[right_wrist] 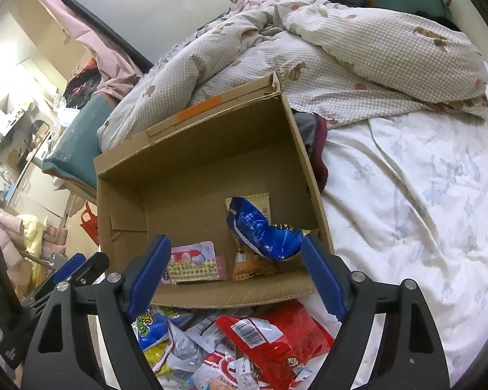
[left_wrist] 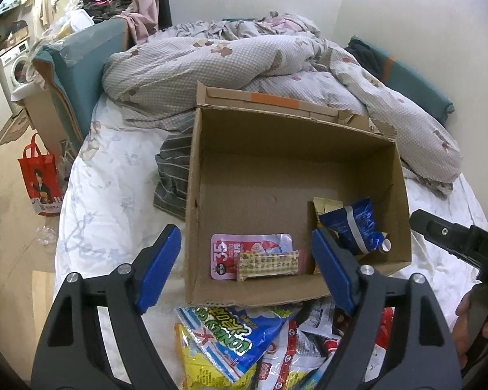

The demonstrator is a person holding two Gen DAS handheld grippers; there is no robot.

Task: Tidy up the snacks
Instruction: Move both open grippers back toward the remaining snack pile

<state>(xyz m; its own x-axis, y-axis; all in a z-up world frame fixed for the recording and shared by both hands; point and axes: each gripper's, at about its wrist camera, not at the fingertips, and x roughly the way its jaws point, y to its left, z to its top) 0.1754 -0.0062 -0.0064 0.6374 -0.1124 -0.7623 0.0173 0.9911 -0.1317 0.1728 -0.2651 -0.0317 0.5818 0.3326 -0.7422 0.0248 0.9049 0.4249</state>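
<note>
An open cardboard box [left_wrist: 244, 294] stands on the bed; it also shows in the right wrist view [right_wrist: 127, 201]. Inside lie a pink packet [left_wrist: 250, 250], a yellow checked packet [left_wrist: 268, 265], a blue bag [left_wrist: 354, 224] and a beige packet [left_wrist: 323, 206]. The blue bag [right_wrist: 263, 230], the pink packet [right_wrist: 195, 253] and an orange packet [right_wrist: 252, 268] show in the right wrist view. A heap of snack bags [left_wrist: 244, 347] lies in front of the box, with a red bag [right_wrist: 276, 334] on top. My left gripper [left_wrist: 247, 269] is open and empty above the box's near wall. My right gripper [right_wrist: 236, 276] is open and empty there too.
A rumpled checked duvet [left_wrist: 244, 61] lies behind the box. A striped cloth [left_wrist: 172, 175] lies at the box's left, dark clothes [right_wrist: 315, 143] at its right. White sheet [right_wrist: 423, 195] spreads to the right. A red bag [left_wrist: 39, 178] stands on the floor at left.
</note>
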